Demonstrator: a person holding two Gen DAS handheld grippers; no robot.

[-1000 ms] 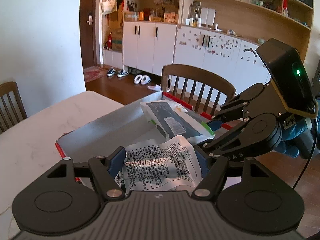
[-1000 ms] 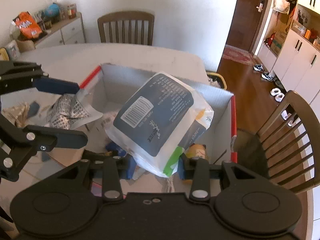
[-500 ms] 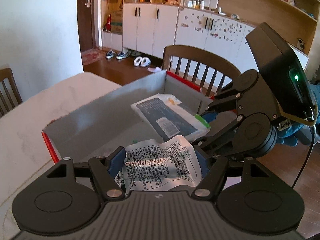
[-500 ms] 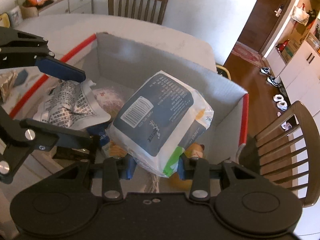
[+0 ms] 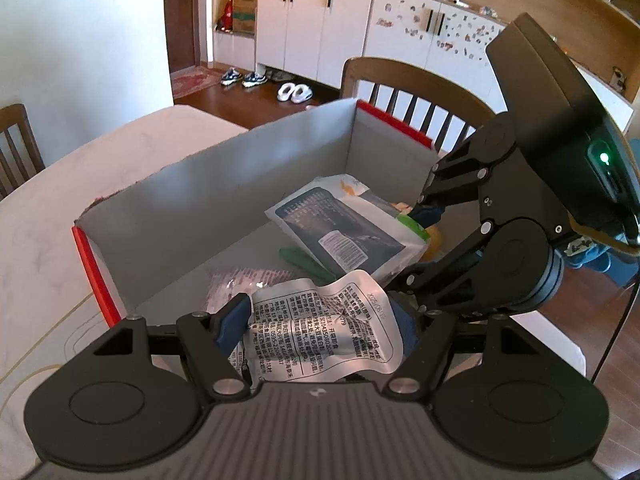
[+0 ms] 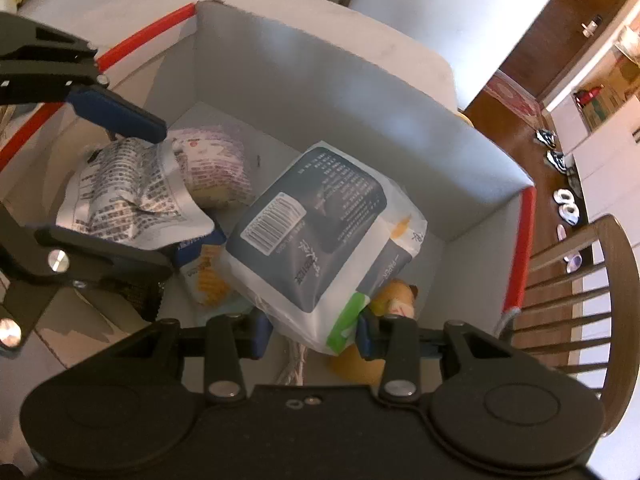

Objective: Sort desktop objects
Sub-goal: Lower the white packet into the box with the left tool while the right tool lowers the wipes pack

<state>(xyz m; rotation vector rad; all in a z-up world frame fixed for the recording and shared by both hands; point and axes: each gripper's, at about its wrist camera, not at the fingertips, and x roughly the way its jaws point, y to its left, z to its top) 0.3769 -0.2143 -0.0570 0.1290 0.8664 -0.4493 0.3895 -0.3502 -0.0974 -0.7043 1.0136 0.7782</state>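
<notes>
Left tongs [image 5: 320, 320] clamped on a crumpled silver printed pouch [image 5: 320, 334], held just above the near end of the grey box [image 5: 224, 184] with red-edged rim, which stands on the white desk [image 5: 48, 200]. Right tongs [image 6: 310, 330] clamped on a white-and-dark tissue pack [image 6: 324, 236], tilted inside the box over a yellow toy [image 6: 394, 294] and a pink-printed packet [image 6: 218, 168]

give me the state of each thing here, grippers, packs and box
left gripper: shut on silver pouch
right gripper: shut on tissue pack
silver pouch: crumpled, held over box
tissue pack: held tilted inside box
box: open, partly filled
</notes>
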